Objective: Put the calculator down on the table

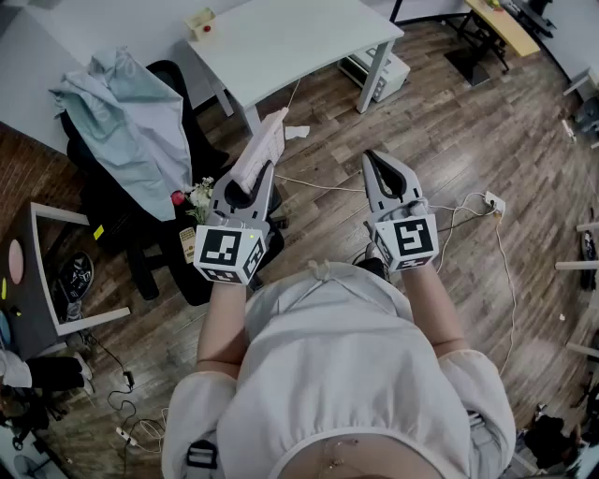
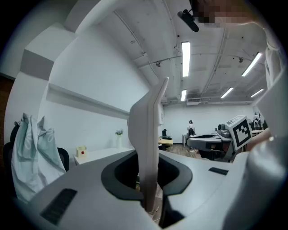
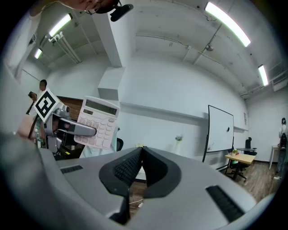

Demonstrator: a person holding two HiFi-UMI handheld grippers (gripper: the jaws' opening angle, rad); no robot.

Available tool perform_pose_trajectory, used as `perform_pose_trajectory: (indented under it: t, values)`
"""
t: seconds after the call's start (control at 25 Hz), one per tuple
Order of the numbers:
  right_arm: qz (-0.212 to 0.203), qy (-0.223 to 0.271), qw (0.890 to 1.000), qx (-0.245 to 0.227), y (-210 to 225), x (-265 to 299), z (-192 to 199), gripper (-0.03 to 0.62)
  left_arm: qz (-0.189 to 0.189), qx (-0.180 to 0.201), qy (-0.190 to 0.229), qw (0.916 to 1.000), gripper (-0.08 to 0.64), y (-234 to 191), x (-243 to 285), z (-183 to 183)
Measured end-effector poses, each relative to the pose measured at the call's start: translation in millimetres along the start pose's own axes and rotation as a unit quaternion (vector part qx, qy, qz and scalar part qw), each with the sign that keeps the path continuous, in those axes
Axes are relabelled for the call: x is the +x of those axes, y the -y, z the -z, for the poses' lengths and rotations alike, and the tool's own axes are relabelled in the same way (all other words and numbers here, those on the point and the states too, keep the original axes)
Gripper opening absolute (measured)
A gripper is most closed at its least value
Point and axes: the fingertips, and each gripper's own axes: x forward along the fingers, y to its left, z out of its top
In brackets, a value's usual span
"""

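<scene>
Left gripper (image 1: 256, 180) clamps calculator (image 1: 263, 145) | short of table (image 1: 299, 47) edge

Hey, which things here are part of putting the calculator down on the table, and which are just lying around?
Job: calculator, clamped in the left gripper; white table.
Lying about: pale cloth draped on the black chair; small yellow box on the table; flowers; white power socket on the floor.

The person wears a loose white short-sleeved top (image 1: 346, 374). The left gripper (image 1: 266, 174) and the right gripper (image 1: 376, 161) have pale grey, smoothly curved shells. Each carries a white marker cube (image 1: 229, 251) printed with black squares. The fingers (image 3: 127, 167) are lined with dark ribbed pads.
</scene>
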Motion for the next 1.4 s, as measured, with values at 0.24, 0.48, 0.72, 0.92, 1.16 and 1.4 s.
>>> perform_pose_trajectory:
  t: [0.24, 0.48, 0.72, 0.92, 1.16, 1.4]
  values:
    - [0.005, -0.004, 1.000, 0.004, -3, 1, 4, 0.003, 0.005, 0.001, -0.001, 1.0000, 0.078, -3, -1, 3]
    - [0.024, -0.011, 1.000, 0.012, 0, 0, 8, 0.003, 0.015, 0.000, -0.004, 0.9999, 0.078, -2, 0, 4]
    - [0.034, -0.023, 0.999, 0.017, 12, 5, 15, 0.005, 0.019, -0.010, -0.010, 0.9997, 0.078, -3, 8, 8]
    - [0.024, -0.029, 0.999, 0.024, 33, 24, 30, 0.005, 0.010, -0.010, -0.017, 0.9997, 0.078, -6, 32, 15]
    - [-0.016, -0.031, 0.999, 0.029, 80, 75, 50, 0.005, -0.025, -0.011, -0.031, 0.9992, 0.078, -17, 92, 20]
    - [-0.065, -0.037, 0.996, 0.040, 160, 148, 68, 0.005, -0.075, -0.019, -0.045, 0.9960, 0.078, -28, 183, 18]
